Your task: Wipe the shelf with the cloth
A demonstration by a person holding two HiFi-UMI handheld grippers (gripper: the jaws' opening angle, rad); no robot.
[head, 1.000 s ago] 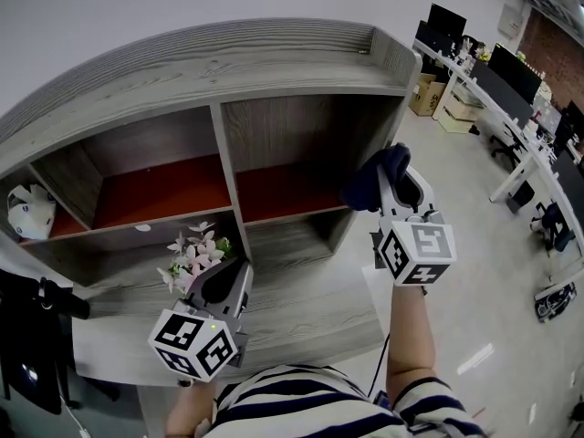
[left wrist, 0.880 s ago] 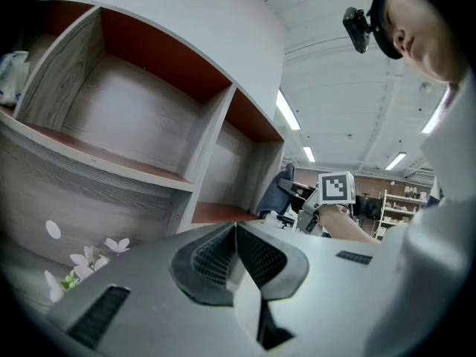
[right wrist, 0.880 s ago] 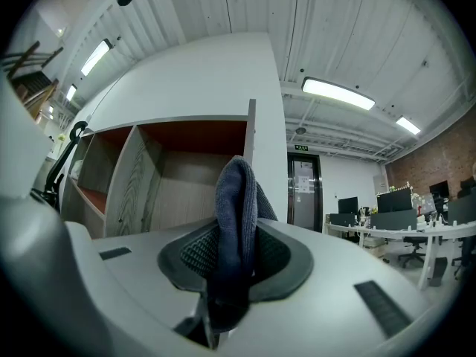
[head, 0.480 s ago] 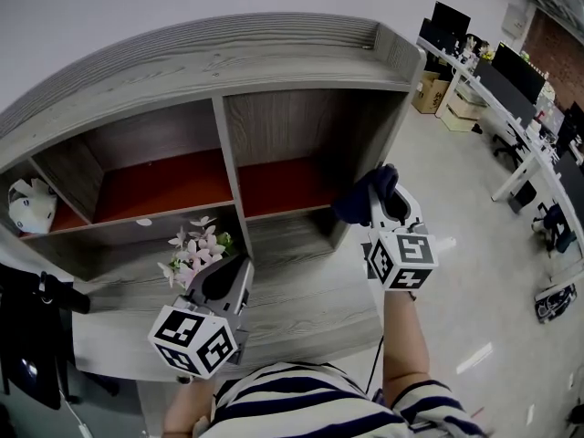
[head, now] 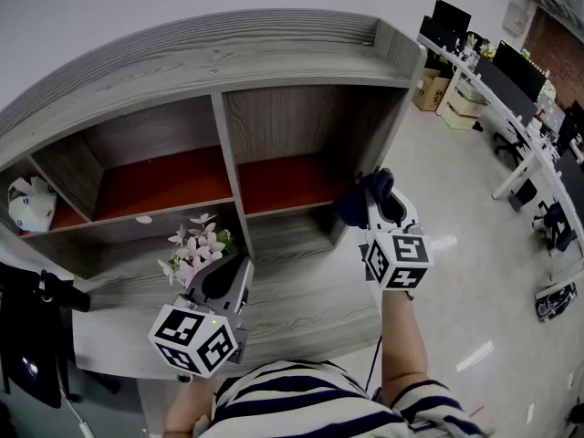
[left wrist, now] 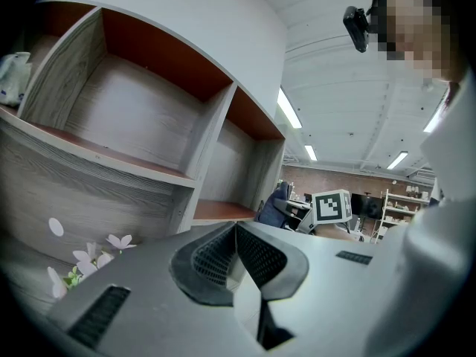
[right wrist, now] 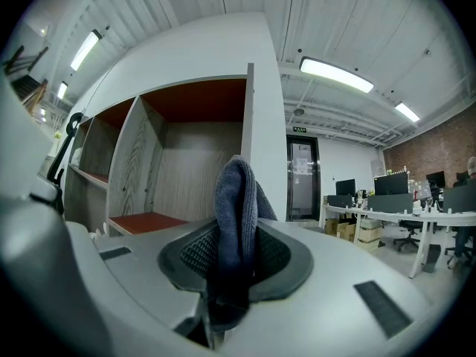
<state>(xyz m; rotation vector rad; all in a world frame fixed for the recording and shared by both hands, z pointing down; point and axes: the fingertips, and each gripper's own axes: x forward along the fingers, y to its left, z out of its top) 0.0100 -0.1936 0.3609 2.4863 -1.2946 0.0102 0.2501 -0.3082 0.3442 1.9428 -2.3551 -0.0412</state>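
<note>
A grey wooden shelf with red-brown boards stands in front of me. My right gripper is shut on a dark blue cloth, held in the air just off the front right corner of the right-hand compartment. In the right gripper view the cloth sticks up folded between the jaws of that gripper, apart from the shelf. My left gripper hovers low over the bottom ledge, beside pink-white flowers. Its jaws meet with nothing between them in the left gripper view.
A white bundle lies in the far left compartment, and a small white disc lies on the middle board's edge. Dark items hang at the lower left. Office desks with monitors and cardboard boxes stand to the right across open floor.
My right gripper has come down and a little left with the cloth, closer to the shelf's right compartment. The left gripper has stayed where it was.
</note>
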